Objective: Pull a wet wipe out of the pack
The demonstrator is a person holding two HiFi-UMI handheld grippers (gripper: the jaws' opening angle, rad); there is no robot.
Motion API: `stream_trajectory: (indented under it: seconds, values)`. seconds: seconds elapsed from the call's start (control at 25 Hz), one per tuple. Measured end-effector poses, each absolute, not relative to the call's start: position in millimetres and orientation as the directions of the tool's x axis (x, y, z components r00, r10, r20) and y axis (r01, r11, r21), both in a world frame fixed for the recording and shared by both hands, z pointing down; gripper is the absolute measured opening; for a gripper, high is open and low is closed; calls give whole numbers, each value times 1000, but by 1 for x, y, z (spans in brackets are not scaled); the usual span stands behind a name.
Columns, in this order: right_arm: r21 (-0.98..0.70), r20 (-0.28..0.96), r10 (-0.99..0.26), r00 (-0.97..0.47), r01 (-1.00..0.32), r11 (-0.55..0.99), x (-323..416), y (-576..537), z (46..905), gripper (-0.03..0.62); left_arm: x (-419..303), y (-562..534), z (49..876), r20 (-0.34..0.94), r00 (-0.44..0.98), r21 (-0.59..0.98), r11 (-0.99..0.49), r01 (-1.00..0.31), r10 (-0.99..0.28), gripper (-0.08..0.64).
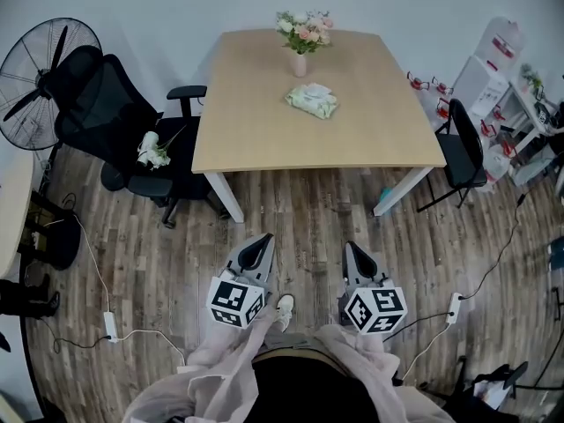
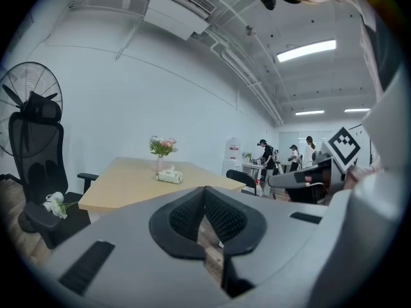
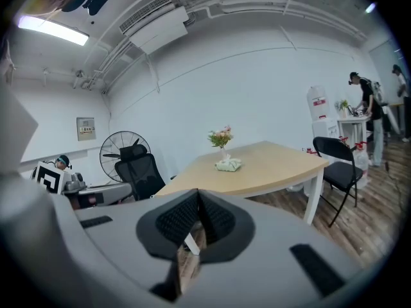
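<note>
A pale green wet wipe pack (image 1: 312, 100) lies on the wooden table (image 1: 264, 139), just in front of a small vase of flowers (image 1: 302, 33). The pack also shows far off in the left gripper view (image 2: 169, 176) and the right gripper view (image 3: 228, 165). Both grippers hang over the wood floor, well short of the table. My left gripper (image 1: 263, 248) is shut with nothing in it, its tips meeting. My right gripper (image 1: 352, 252) is shut and empty too. Each points toward the table.
A black office chair (image 1: 115, 122) with a small white bouquet on its seat stands left of the table, a standing fan (image 1: 40, 60) behind it. A black side chair (image 1: 463, 152) is at the table's right. Cables and a power strip (image 1: 110, 326) lie on the floor. People stand at a far desk (image 2: 270, 162).
</note>
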State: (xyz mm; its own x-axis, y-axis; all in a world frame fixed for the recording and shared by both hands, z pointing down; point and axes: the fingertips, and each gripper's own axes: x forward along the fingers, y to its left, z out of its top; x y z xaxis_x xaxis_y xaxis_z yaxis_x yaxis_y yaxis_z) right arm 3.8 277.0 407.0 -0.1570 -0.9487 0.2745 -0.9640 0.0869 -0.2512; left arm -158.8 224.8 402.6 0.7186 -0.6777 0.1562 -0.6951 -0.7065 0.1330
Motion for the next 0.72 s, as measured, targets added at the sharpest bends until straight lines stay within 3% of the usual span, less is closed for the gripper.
stream_trajectory:
  seconds: [0.72]
  values:
    - [-258, 296, -946, -129, -965, 51, 5, 207, 419, 11, -154, 154, 413, 168, 748, 139, -735, -663, -643, 9]
